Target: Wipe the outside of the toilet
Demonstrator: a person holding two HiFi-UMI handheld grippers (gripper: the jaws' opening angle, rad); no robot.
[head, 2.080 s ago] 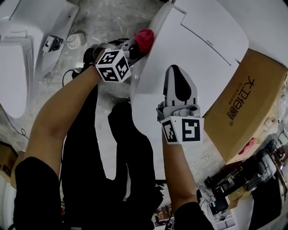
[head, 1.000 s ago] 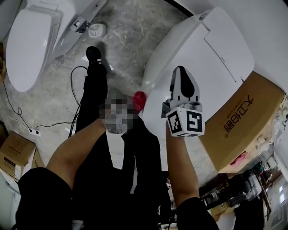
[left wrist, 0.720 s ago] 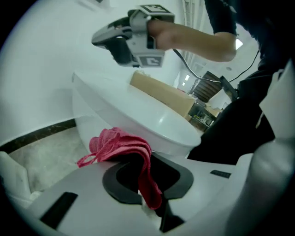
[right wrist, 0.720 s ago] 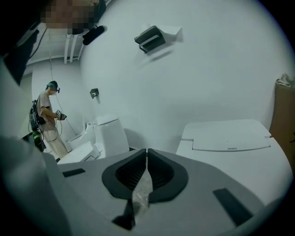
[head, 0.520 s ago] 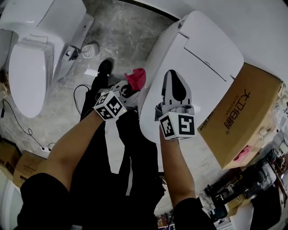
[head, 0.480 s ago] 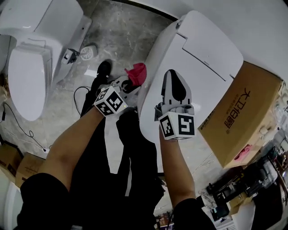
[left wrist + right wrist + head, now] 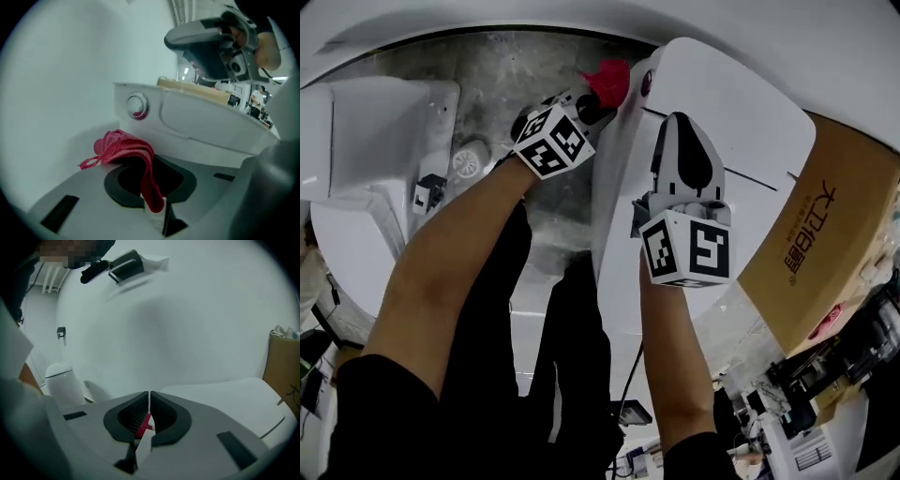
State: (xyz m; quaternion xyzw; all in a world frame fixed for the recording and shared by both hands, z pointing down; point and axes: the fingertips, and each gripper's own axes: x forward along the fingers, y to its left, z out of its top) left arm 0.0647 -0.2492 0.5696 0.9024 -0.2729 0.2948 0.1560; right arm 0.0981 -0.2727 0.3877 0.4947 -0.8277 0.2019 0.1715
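Observation:
The white toilet (image 7: 741,103) fills the upper right of the head view, lid closed. My left gripper (image 7: 596,99) is shut on a red cloth (image 7: 608,79) and holds it against the toilet's left rear side. In the left gripper view the red cloth (image 7: 125,149) drapes over the left gripper (image 7: 143,164), just below a round chrome button (image 7: 137,105) on the toilet (image 7: 206,126). My right gripper (image 7: 686,150) hovers over the lid, shut with nothing in it. The right gripper (image 7: 149,398) points across the toilet lid (image 7: 234,394) toward a white wall.
A second white toilet (image 7: 366,178) stands on the grey marble floor at the left, also seen as the second toilet (image 7: 63,383). A cardboard box (image 7: 834,234) sits close against the toilet's right side. The person's dark trouser legs stand beside the bowl.
The left gripper has carried the red cloth along the toilet's left side toward the rear, up near the round button. The right gripper has stayed over the lid.

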